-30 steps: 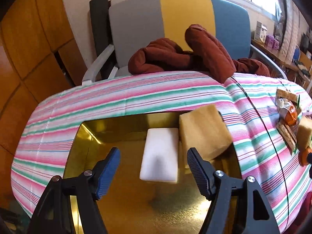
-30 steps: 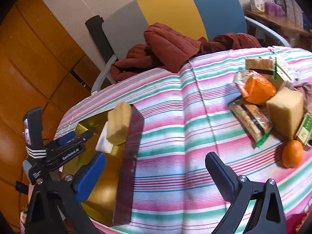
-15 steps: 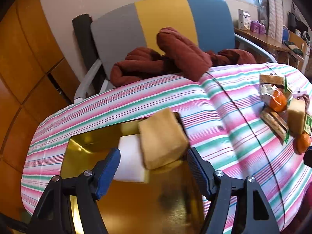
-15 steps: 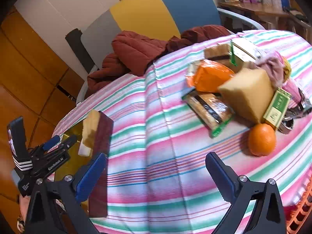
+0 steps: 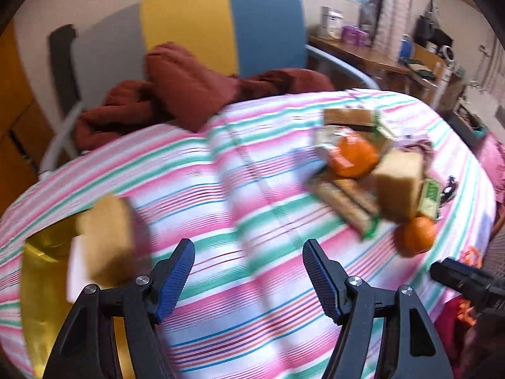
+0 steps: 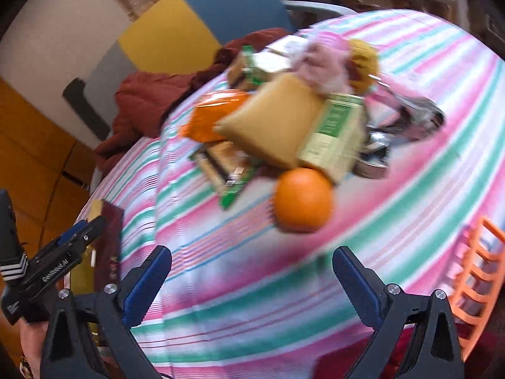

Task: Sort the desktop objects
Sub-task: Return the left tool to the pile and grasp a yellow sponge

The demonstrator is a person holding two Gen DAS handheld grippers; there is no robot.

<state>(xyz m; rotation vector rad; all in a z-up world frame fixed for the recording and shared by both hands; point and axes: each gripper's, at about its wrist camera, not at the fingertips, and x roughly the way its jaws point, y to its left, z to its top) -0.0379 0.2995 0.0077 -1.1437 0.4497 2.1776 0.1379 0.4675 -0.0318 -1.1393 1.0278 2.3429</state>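
orange point(image 6: 303, 200) | round, on cloth | touching green box point(image 6: 334, 132) | tan sponge point(image 6: 277, 124) beside

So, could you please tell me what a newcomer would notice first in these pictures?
Probably the orange, bright on the striped tablecloth just ahead of the open right gripper. Behind it lies a jumbled pile topped by a yellow sponge. At far left, a gold box holds another sponge.

Black jaws, seemingly ribbed blue pads point(image 5: 176, 276)

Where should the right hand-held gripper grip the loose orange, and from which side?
Probably across the widest part of the orange, coming from the near, open side. The right hand-held gripper is open there, while a green box crowds the fruit's far side.
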